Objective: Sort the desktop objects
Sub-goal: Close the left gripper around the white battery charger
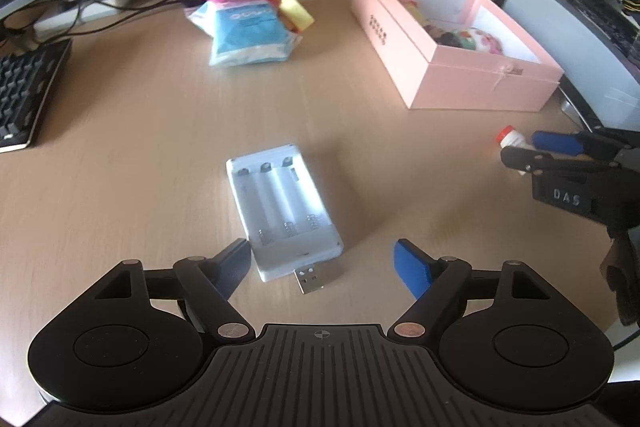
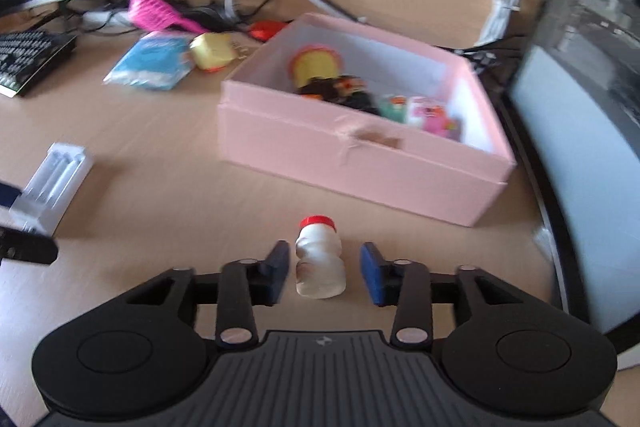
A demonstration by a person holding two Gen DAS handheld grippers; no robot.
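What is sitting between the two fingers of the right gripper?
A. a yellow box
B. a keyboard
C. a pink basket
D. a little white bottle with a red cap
D. The right gripper is open, and the little white bottle with a red cap stands on the desk in the gap between its fingers, with space on both sides.

My left claw sits low with its 2 fingers spread wide. My right claw is also parted, fingers level, not yet pinching.
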